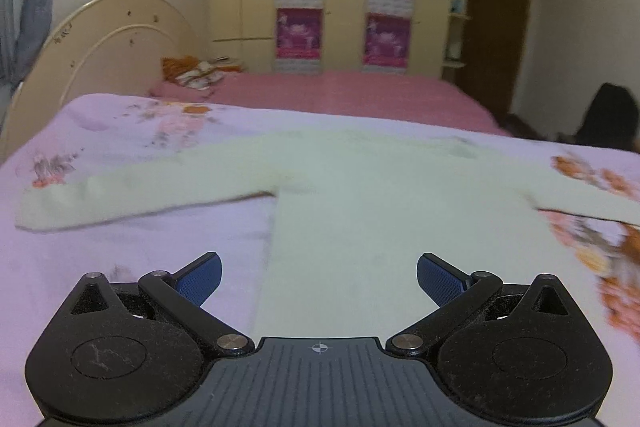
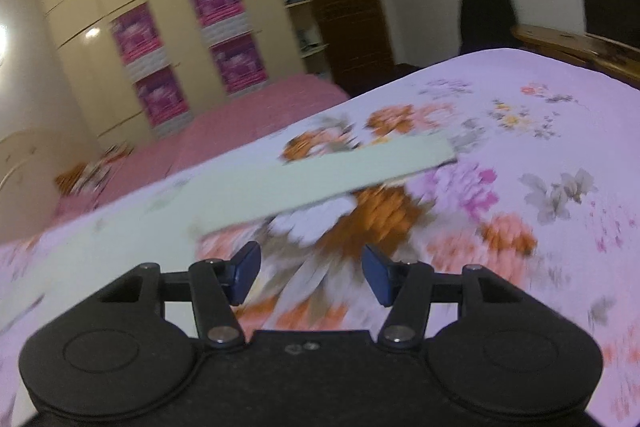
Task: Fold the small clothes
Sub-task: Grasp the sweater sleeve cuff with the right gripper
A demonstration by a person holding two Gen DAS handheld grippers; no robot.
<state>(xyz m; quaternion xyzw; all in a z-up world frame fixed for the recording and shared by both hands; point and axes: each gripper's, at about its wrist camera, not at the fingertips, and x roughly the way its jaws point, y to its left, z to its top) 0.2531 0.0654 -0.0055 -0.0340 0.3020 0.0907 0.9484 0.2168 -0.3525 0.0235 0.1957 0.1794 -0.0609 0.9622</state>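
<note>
A pale green long-sleeved top (image 1: 380, 203) lies flat on the floral lilac bedsheet (image 1: 120, 259), both sleeves spread out sideways. In the left wrist view my left gripper (image 1: 319, 277) hovers over the top's lower left edge, jaws wide apart, nothing between the blue pads. In the right wrist view one sleeve of the top (image 2: 320, 175) stretches across the sheet (image 2: 540, 131) ahead. My right gripper (image 2: 311, 271) hangs above the flowered sheet just short of that sleeve, jaws partly apart with nothing between them. Both views are blurred.
A second bed with a pink cover (image 1: 360, 95) and a cream headboard (image 1: 120, 35) stands behind. Cream wardrobes with magenta posters (image 1: 344, 3) line the far wall beside a dark door (image 1: 496, 27). A dark shape (image 2: 486, 19) and a wooden footboard (image 2: 576, 43) lie beyond the sheet's far edge.
</note>
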